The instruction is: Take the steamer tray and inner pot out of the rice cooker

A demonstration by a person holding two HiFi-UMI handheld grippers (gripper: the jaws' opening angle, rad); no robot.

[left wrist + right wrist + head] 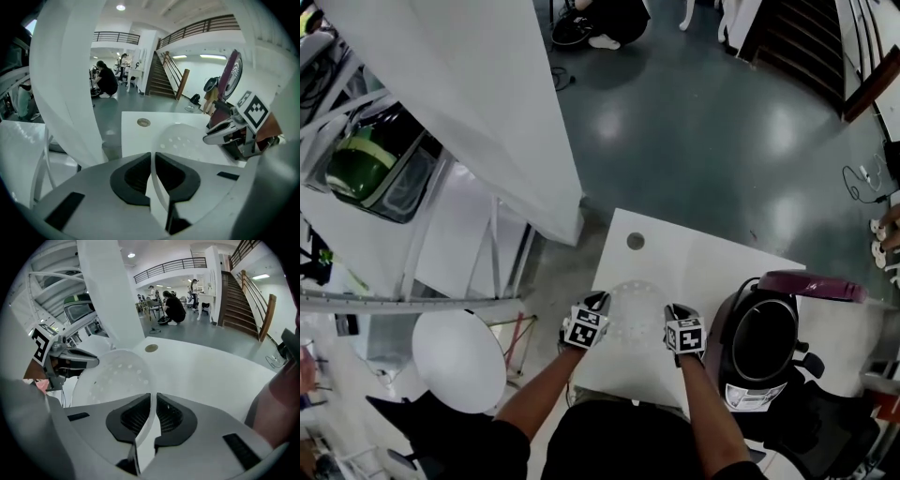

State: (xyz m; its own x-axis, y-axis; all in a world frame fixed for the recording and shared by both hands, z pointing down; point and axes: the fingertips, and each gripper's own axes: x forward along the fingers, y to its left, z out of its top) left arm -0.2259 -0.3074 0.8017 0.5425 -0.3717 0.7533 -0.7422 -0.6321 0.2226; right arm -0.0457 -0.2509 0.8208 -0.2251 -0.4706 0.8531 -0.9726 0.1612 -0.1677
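The steamer tray (635, 307), a translucent white dish with small holes, hangs just above the white table (712, 255). My left gripper (599, 302) is shut on its left rim and my right gripper (674, 311) is shut on its right rim. In the left gripper view the thin rim (153, 174) runs between the black pads, with the tray (182, 138) beyond. The right gripper view shows the same pinch on the rim (153, 416) beside the tray (117, 376). The rice cooker (748, 394) stands at the right, its maroon lid (814, 284) up and the dark inner pot (765, 339) inside.
A round cable hole (636, 241) sits in the table behind the tray. A white slanted panel (469, 94) and metal frame stand at the left, with a round white stool (459, 361) below. Dark floor lies beyond the table; people work far off.
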